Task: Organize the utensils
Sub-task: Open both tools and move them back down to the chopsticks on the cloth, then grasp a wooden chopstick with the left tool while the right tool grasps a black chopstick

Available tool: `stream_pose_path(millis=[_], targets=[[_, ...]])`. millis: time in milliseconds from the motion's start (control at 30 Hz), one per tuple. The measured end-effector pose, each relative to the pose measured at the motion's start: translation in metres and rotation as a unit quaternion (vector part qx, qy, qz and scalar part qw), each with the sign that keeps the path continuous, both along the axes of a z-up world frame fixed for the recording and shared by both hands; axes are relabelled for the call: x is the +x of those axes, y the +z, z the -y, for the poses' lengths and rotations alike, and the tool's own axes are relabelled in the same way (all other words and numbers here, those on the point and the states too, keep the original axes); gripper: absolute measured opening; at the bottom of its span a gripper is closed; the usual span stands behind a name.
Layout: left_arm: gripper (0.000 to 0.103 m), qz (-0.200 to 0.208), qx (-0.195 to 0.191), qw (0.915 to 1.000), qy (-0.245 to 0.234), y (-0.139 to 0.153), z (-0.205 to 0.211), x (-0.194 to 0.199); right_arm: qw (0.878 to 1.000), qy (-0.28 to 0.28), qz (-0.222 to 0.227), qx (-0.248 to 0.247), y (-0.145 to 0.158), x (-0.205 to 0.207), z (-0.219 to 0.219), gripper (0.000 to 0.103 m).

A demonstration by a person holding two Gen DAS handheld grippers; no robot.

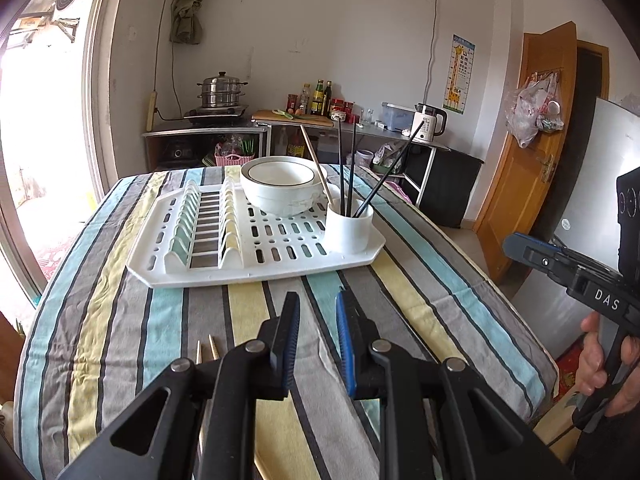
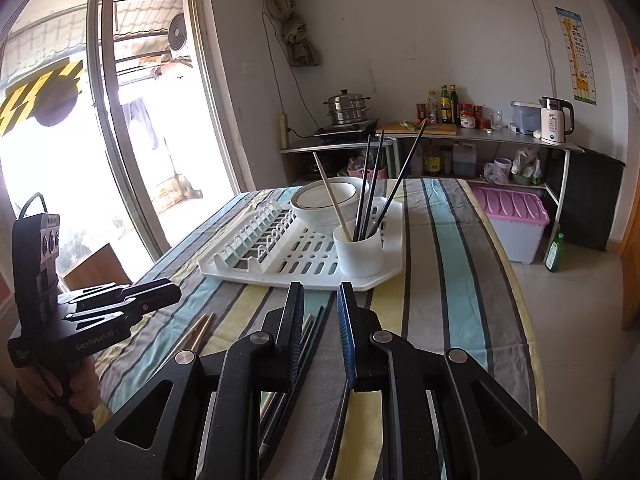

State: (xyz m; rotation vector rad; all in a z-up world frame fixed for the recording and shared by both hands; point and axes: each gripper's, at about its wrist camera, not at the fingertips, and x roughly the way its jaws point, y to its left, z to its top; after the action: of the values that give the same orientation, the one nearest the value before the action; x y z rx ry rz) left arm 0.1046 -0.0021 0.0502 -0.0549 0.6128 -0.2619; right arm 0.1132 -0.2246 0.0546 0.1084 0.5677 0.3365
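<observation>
A white cup [image 1: 347, 227] [image 2: 360, 252] stands on the right front corner of a white dish rack [image 1: 224, 276] [image 2: 240, 268]. It holds three black chopsticks [image 1: 349, 168] [image 2: 370, 184] and one wooden chopstick [image 1: 316, 162] [image 2: 332, 196]. Two wooden chopsticks [image 1: 206, 350] [image 2: 196, 334] lie on the striped cloth near the front edge. Black chopsticks [image 2: 310, 330] lie under my right gripper. My left gripper [image 1: 318, 308] is open and empty above the cloth. My right gripper [image 2: 321, 300] is open and empty; it also shows in the left wrist view [image 1: 520, 246].
Two stacked white bowls [image 1: 282, 188] [image 2: 326, 200] sit at the back of the rack. The table [image 1: 460, 264] has a striped cloth. A counter with a steamer pot [image 1: 220, 90], bottles and a kettle [image 1: 428, 122] lines the far wall. A purple-lidded bin [image 2: 516, 220] stands on the floor.
</observation>
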Motion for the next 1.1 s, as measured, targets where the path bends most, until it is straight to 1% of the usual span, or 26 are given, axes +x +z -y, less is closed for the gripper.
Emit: stream_pose_path(millis=[267,367,500,800,1100], targets=[[0.020,-0.002,0.000,0.9999,0.013,-0.017,-0.007,-0.034,1.000,-0.002,-0.013,0.003,-0.017,-0.030,0.000,0.018],[0.020,-0.009,-0.005,0.9998,0.019,-0.025,-0.012,-0.047,1.000,-0.002,-0.017,0.003,-0.020,-0.035,-0.001,0.018],[0.020,-0.022,-0.006,0.9993,0.028,-0.034,-0.019,-0.053,1.000,0.001,-0.024,0.003,-0.024,-0.035,-0.002,0.018],[0.020,-0.052,0.002,0.9976,0.046,-0.051,-0.027,-0.039,0.999,0.007,-0.046,-0.004,-0.038,-0.021,-0.011,0.018],[0.020,-0.090,0.020,0.9934,0.068,-0.071,-0.033,-0.011,0.997,0.002,-0.079,-0.005,-0.055,0.007,-0.014,0.018]])
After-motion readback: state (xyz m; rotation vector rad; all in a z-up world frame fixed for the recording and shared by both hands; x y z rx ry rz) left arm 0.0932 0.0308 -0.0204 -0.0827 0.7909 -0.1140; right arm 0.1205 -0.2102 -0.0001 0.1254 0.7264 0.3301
